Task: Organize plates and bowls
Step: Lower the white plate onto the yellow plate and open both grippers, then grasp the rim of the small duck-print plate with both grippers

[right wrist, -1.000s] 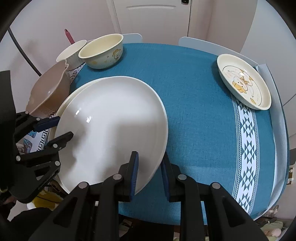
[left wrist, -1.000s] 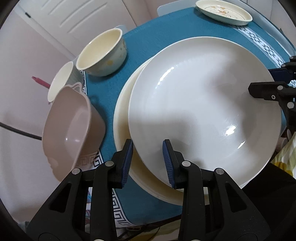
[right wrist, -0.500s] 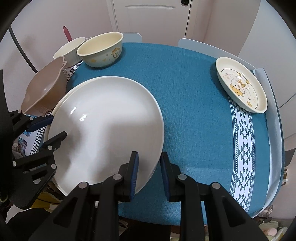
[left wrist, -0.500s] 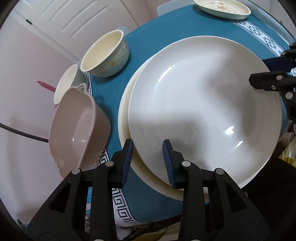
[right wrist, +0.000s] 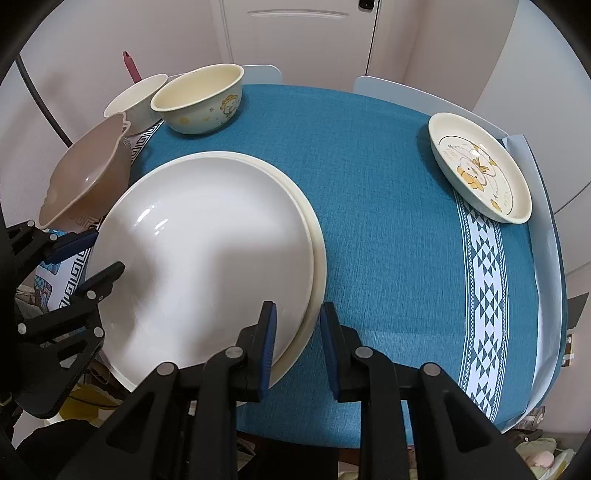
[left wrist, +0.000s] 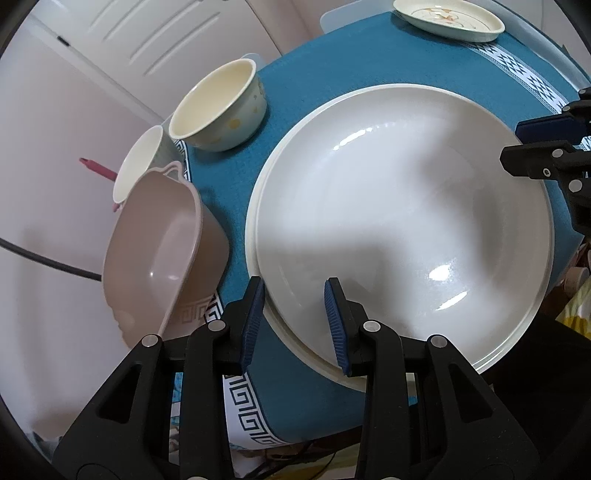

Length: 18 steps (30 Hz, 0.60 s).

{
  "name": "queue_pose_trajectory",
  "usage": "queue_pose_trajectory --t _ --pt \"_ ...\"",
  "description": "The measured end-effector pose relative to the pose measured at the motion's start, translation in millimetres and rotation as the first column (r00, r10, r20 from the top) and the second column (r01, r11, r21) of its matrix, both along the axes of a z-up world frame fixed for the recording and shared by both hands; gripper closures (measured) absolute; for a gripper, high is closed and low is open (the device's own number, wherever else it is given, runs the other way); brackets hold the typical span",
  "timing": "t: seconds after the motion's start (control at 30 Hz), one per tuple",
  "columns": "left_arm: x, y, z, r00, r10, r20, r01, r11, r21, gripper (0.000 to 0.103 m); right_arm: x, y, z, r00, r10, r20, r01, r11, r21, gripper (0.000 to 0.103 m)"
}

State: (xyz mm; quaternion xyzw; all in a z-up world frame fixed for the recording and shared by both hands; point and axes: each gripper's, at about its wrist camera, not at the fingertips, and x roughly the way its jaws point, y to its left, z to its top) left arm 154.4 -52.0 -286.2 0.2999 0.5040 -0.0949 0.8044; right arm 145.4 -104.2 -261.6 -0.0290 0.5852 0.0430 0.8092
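A large white plate (left wrist: 402, 229) (right wrist: 207, 254) lies nested on a cream plate (left wrist: 258, 199) (right wrist: 319, 258) on the blue tablecloth. My left gripper (left wrist: 293, 319) is open, its fingers astride the plates' near rim. My right gripper (right wrist: 295, 339) is open, astride the opposite rim. A cream bowl with a cartoon print (left wrist: 218, 107) (right wrist: 199, 99), a small white bowl (left wrist: 138, 162) (right wrist: 135, 101) and a tan dish (left wrist: 159, 243) (right wrist: 85, 184) stand along the table's edge. A small cartoon plate (left wrist: 448, 18) (right wrist: 480, 166) sits far off.
The round table (right wrist: 388, 221) has a white patterned band (right wrist: 480, 277) near the small plate. Two chair backs (right wrist: 391, 88) stand behind it. A pink stick (right wrist: 132, 66) and a black cable (right wrist: 40, 99) are by the wall.
The white plate has come down from a tilted, offset position and now rests centred on the cream plate. Both grippers moved with it and their jaws now stand wider apart.
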Motion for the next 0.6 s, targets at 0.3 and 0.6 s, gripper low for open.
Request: queue_pose_trajectory --t 0.3,0.6 --pt "8.6 4.6 37.2 0.996 0.085 -0.01 -0.085 0.99 -0.114 0.073 -2.7 -14.3 12.6 0.999 -0.03 0.028 0.027 0.996 0.085 0.081" --pt "29.3 -43.9 129.1 0.979 0.161 0.127 -0.109 0.934 -0.34 0.039 -6.3 -96.5 74.5 0.983 -0.126 0.136 0.095 0.971 0.22 0.072"
